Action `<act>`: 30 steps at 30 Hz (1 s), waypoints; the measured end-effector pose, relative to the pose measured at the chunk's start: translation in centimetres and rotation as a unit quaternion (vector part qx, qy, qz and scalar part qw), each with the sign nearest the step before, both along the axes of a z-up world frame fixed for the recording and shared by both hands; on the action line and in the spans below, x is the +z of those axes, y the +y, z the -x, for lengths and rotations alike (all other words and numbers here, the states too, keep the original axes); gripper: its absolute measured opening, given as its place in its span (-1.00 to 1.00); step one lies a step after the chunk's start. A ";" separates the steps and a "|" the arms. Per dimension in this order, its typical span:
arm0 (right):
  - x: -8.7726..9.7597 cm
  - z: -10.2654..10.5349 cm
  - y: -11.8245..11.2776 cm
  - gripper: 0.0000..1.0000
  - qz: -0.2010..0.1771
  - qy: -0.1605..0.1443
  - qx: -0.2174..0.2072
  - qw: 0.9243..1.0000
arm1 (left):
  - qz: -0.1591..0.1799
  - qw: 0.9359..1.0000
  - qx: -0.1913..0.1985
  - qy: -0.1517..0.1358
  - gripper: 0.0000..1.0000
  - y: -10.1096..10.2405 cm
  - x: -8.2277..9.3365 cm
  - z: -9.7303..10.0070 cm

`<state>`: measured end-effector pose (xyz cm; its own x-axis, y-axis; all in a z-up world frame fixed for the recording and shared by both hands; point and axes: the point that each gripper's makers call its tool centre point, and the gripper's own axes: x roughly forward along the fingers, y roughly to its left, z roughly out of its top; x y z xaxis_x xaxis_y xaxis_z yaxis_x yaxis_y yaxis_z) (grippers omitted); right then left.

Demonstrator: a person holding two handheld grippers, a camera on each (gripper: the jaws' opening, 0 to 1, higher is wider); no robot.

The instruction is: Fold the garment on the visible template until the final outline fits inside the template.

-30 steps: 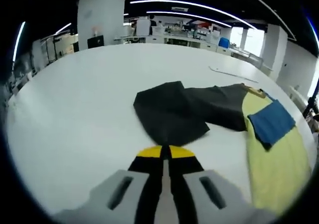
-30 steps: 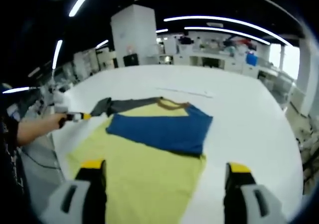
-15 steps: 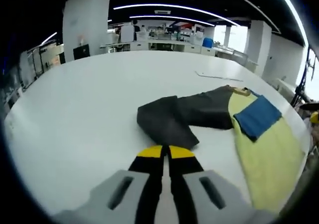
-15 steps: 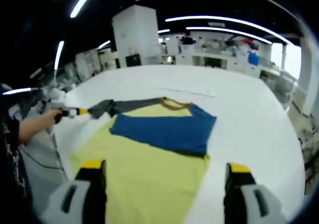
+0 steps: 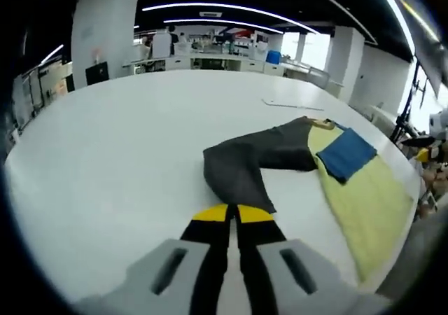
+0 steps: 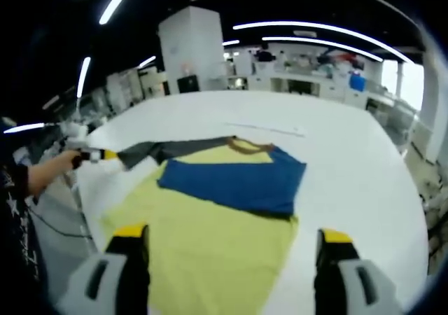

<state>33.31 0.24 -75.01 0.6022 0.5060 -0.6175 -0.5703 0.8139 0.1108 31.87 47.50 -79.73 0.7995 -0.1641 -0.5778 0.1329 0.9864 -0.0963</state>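
Your left gripper [image 5: 231, 213] is clamped tight, jaws pressed together w/ the end of the dark sleeve [image 5: 241, 168] pinched at the yellow tips. That sleeve runs away from the jaws across the white table [image 5: 105, 140], bends, then heads right to the garment's yellow body [image 5: 364, 203]. The blue part [image 5: 344, 154] lies folded on top of the yellow, near the collar end.

In the right gripper view, your right gripper [image 6: 227, 248] is wide open, jaws far apart, nothing between them, hovering at the near edge of the yellow body [image 6: 210, 252]. The blue part [image 6: 234, 182] sits flat across the yellow, beyond the jaws. The collar [image 6: 245, 145] shows at the far end, just past the blue. The dark sleeve [image 6: 168, 149] stretches out to the left from the collar area, and there your hand [image 6: 52, 168] holds the left gripper [image 6: 98, 155] w/ the sleeve end at its tip. The white table [image 6: 350, 161] is bare to the right of the garment. Can't make out a template outline under the cloth. Office desks and ceiling lights sit far in the bkgd.
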 end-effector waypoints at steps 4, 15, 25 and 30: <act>0.0 0.0 -0.1 0.98 0.001 0.001 -0.002 1.000 | -0.013 1.000 -0.017 0.010 -1.00 0.7 -0.2 0.0; -0.1 0.4 -0.1 0.98 0.008 0.006 -0.005 1.000 | -0.054 0.997 -0.028 0.037 -1.00 3.7 -1.4 0.1; -0.1 0.7 -0.3 0.98 0.013 0.010 -0.009 1.000 | -0.059 0.997 0.024 0.053 -0.86 5.8 -2.5 0.6; -0.2 0.7 -0.3 0.98 0.013 0.011 -0.009 1.000 | -0.035 0.997 0.052 0.042 -0.52 5.2 -2.2 0.7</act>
<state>32.63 -0.02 -75.19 0.5970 0.4789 -0.6436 -0.5530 0.8269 0.1024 31.16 52.73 -81.89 0.7586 -0.0390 -0.6503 0.0232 0.9992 -0.0328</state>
